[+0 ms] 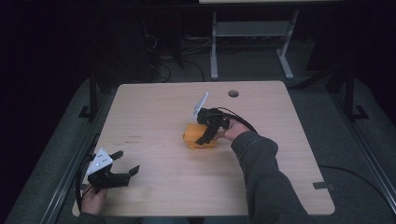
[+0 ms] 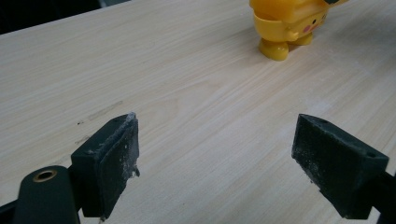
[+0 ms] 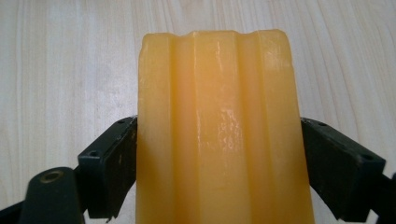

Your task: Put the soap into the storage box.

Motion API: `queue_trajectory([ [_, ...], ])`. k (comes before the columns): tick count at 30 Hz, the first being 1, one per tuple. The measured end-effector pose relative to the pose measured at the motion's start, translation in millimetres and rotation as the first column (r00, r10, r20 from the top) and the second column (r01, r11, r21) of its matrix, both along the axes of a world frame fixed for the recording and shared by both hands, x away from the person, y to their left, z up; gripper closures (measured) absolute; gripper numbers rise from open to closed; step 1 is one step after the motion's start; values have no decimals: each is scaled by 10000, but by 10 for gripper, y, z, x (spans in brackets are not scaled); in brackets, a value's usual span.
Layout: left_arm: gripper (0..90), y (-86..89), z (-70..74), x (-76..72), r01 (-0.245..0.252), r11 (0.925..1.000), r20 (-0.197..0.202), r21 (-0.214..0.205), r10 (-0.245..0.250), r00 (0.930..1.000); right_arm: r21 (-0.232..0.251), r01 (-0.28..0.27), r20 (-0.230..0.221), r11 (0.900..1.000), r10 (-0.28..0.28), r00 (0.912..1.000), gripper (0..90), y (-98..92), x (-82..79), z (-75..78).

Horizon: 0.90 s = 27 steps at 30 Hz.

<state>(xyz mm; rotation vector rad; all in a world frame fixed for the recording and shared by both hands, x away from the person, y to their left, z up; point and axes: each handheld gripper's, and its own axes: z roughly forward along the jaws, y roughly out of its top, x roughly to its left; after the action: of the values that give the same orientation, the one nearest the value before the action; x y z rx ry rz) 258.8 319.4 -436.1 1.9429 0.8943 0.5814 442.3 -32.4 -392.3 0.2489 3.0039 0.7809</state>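
Note:
A yellow plastic toy figure (image 1: 191,135) sits at the middle of the wooden table (image 1: 154,107). My right gripper (image 1: 205,138) comes at it from the right, and in the right gripper view both jaws press the toy's (image 3: 219,93) ribbed sides, so the right gripper (image 3: 218,140) is shut on it. In the left gripper view the toy (image 2: 282,23) has its round feet on the table and a pink cheek mark. My left gripper (image 1: 127,162) rests near the front left corner, jaws wide apart. Between them the left gripper (image 2: 217,144) holds nothing.
A round cable hole (image 1: 233,93) lies near the table's far edge. Faint dark marks (image 1: 133,136) sit left of the toy. Behind the table stands another desk's white frame (image 1: 252,28) among floor cables. The person's grey sleeve (image 1: 261,172) crosses the front right of the table.

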Motion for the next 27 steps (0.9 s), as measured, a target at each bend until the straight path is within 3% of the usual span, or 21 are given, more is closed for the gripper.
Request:
queue_trajectory([
  [6, 143, -1, 0, 0, 1, 10000, -2, 1, -1, 10000, 194, 190, -137, 9996, -187, 9997, 149, -38, -2, 9],
  [27, 143, -10, -3, -2, -25, 10000, -32, -35, 25, 10000, 741, 539, 317, 9958, -564, 9979, 146, -243, -70, 168],
])
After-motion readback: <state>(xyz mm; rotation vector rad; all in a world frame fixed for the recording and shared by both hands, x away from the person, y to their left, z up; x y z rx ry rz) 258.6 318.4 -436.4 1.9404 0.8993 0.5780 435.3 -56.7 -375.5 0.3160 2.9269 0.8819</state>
